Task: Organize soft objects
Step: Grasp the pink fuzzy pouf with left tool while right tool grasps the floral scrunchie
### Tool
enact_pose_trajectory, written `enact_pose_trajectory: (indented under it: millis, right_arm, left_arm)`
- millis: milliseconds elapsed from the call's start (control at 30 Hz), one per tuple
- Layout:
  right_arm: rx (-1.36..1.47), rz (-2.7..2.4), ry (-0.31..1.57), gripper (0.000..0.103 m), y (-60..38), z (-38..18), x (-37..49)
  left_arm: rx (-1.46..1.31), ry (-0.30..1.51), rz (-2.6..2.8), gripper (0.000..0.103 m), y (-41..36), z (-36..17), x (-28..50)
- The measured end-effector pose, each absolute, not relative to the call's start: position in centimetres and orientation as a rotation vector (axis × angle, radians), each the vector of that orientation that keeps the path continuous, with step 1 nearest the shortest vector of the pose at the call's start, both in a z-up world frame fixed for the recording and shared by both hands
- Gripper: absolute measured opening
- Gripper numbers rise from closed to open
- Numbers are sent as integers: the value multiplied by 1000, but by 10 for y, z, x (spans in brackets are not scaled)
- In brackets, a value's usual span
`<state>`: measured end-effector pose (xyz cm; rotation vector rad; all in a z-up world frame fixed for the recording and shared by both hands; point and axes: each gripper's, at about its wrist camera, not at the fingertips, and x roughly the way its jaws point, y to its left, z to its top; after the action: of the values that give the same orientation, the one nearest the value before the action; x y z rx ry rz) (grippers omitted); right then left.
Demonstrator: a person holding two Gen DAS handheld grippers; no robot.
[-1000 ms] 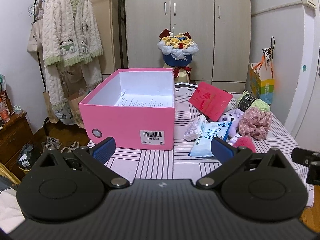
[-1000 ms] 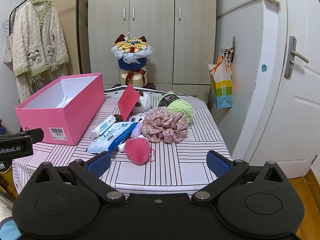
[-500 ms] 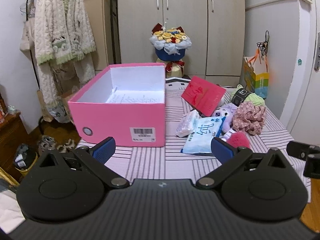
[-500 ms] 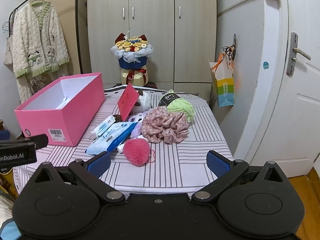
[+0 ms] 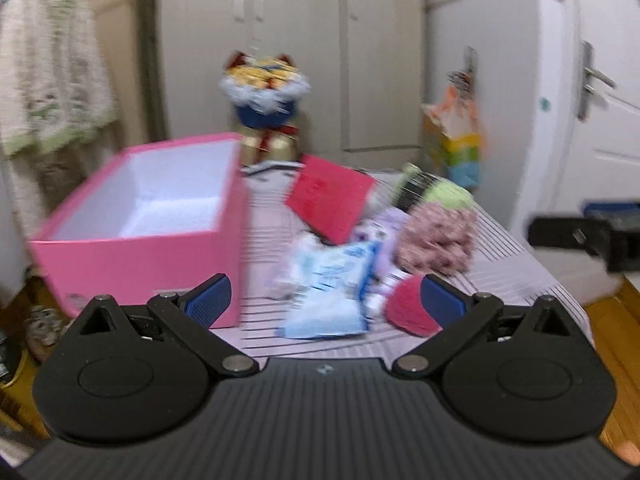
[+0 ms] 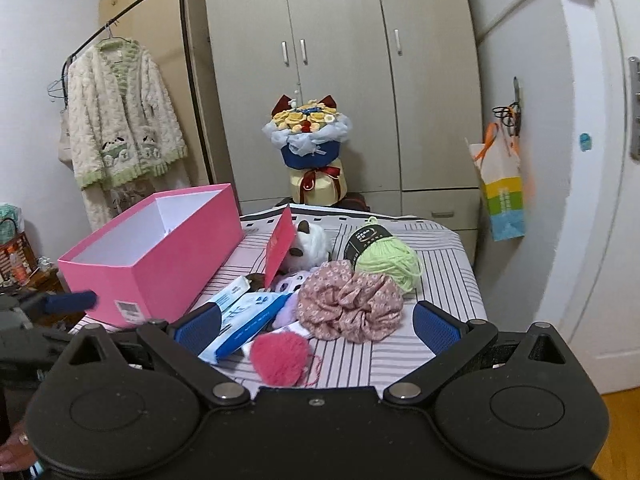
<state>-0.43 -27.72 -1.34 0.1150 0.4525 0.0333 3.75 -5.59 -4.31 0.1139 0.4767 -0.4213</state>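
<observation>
1. The soft objects lie in a loose pile on the striped table (image 6: 432, 264), right of the pink box (image 6: 160, 248): a pink pom-pom (image 6: 280, 356) nearest us, a floral scrunchie (image 6: 352, 304) behind it, a green yarn ball (image 6: 388, 258) further back, a white plush (image 6: 312, 240) and a lilac plush (image 6: 288, 284) half buried.
2. A blue wipes pack (image 6: 248, 316) and a red card (image 6: 280, 244) sit among them; the card leans on the white plush.
3. The box stands open, its lid off, with only some paper at the bottom that we can make out.
4. Right gripper (image 6: 316, 326): jaws spread wide, holding nothing, hovering over the near table edge with the pom-pom between the fingers' lines.
5. Left gripper (image 5: 324, 296): jaws likewise released and empty; this view is blurred, so finer detail is unreadable.
6. Judgement: the step in hand is the first pick, and the pom-pom is the likely target.
7. To do it well, we lower the right gripper straight over the pom-pom, centre it, and close on its bulk, not its trailing thread (image 6: 316, 368).
8. Risk: the near finger could snag the wipes pack, which touches the pom-pom's left side.
</observation>
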Motion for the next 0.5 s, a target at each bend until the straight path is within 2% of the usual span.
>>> enact_pose_trajectory:
  millis: [267,333,500]
  right_arm:
    - [125,145,475,103,-309,-37,52]
    - [124,172,501,103,-315,-47,71]
    - [112,217,567,103,-321,-71,104]
  left_arm:
    - [170,523,-574,97,-102,-80,63]
    - [179,536,-583,87,-110,-86,69]
    - [204,541,-626,70,-123,-96,72]
